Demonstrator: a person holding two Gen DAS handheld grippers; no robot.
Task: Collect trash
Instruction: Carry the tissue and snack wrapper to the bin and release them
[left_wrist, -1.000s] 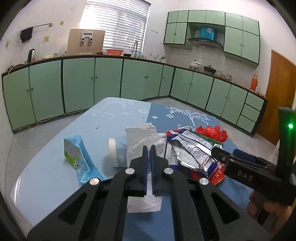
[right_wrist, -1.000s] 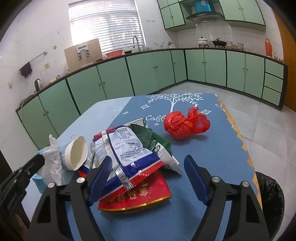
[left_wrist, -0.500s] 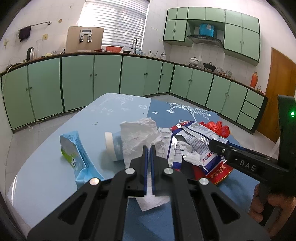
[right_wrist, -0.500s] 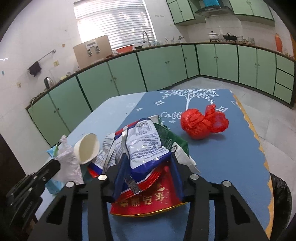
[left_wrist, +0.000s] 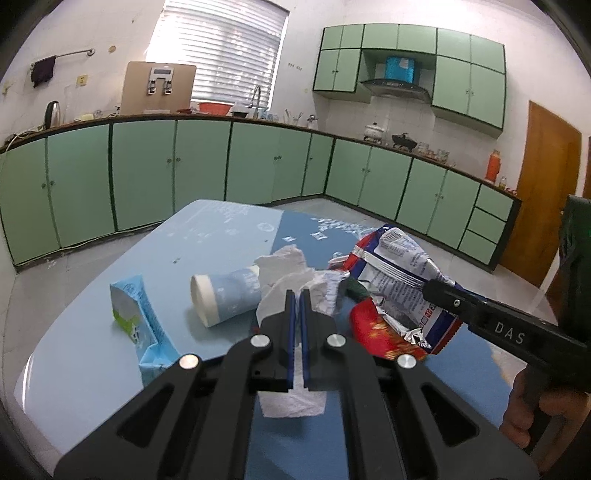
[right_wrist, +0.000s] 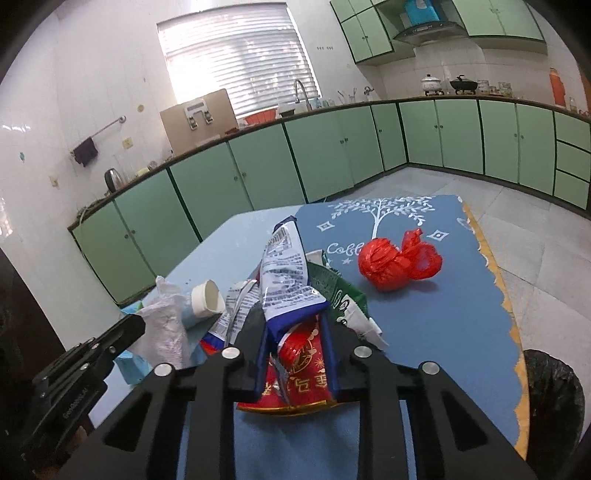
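Note:
My left gripper (left_wrist: 295, 295) is shut on a crumpled white tissue (left_wrist: 291, 273), held above the table; the tissue also shows in the right wrist view (right_wrist: 162, 325). My right gripper (right_wrist: 293, 325) is shut on a blue-and-white snack wrapper (right_wrist: 286, 280) with a red foil packet (right_wrist: 301, 365) bunched between its fingers; the wrapper also shows in the left wrist view (left_wrist: 399, 266). A pale blue paper cup (left_wrist: 225, 295) lies on its side. A small light-blue carton (left_wrist: 136, 317) lies left of it. A green wrapper (right_wrist: 340, 291) and a knotted red plastic bag (right_wrist: 391, 262) lie on the mat.
The table (left_wrist: 92, 332) is light blue with a darker blue mat (right_wrist: 424, 314). A black-lined trash bin (right_wrist: 554, 398) stands on the floor by the table's right edge. Green cabinets (left_wrist: 147, 173) line the walls.
My right gripper closed from wide open onto the snack wrapper and red packet and lifted them up. My left gripper kept hold of the tissue and rose slightly.

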